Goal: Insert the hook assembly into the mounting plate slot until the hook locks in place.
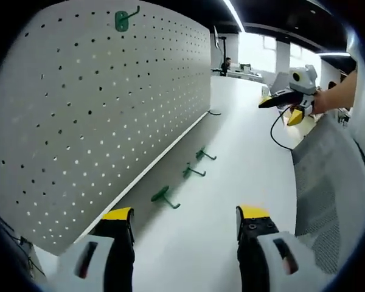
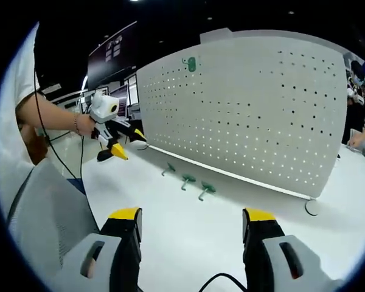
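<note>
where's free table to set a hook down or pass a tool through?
Bare table runs from the three loose hooks out to the grey mesh panel, and continues between the left tool and the hooks. Tight spot: the strip along the pegboard foot, where the hooks lie.

This looks like an open-plan office or lab floor used for test work. A long white desk (image 1: 243, 158) carries an upright grey pegboard (image 1: 109, 109), and green hooks (image 1: 191, 171) lie loose before it. Strip lights (image 1: 234, 15) run along a dark ceiling. Past the board stand more desks with monitors (image 2: 131, 91) and a large dark screen (image 2: 112, 52); a seated person (image 1: 225, 64) works far off
</note>
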Tool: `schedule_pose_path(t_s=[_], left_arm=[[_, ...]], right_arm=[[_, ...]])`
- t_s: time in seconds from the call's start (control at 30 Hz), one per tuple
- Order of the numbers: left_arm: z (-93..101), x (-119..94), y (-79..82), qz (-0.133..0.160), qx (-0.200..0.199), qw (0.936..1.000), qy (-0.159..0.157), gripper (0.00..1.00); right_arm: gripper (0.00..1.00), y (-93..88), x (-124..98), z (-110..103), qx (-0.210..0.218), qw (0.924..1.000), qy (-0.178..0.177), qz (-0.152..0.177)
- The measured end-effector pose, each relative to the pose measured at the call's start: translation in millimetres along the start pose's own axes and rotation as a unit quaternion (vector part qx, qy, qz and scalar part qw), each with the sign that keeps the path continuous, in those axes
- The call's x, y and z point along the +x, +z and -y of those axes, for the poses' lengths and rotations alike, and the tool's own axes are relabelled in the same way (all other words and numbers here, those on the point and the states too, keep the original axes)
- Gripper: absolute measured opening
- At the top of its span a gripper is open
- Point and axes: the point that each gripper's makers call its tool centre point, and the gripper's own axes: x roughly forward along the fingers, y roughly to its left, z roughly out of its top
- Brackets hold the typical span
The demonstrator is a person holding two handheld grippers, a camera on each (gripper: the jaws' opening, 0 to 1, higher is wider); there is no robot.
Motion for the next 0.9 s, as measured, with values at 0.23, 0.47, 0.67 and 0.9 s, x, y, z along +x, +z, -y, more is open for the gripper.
schedule_pose_path(t_s=[0.23, 0.47, 0.67, 0.9], left_arm=[[-6.9, 10, 1.1, -0.016, 0.017, 0.9996, -0.016, 0.69], [-11.8, 18, -6.8, -0.049, 0.040, 0.9974, -0.034, 0.69], [-12.5, 24, -12.2, -0.066, 0.057, 0.9952, -0.045, 0.70], [-13.6, 33, -15.8, -0.085, 0.081, 0.9915, -0.056, 0.70]], right_arm=[[0.65, -0.3, 3, -3, 0.000, 1.0000, 0.007, -0.006], [0.65, -1.1, 6, -8, -0.006, 0.9998, 0.014, -0.013], [0.65, 0.0, 5, -9, -0.006, 0.9998, 0.014, -0.014], [0.65, -3.2, 3, -10, -0.007, 0.9997, 0.012, -0.018]])
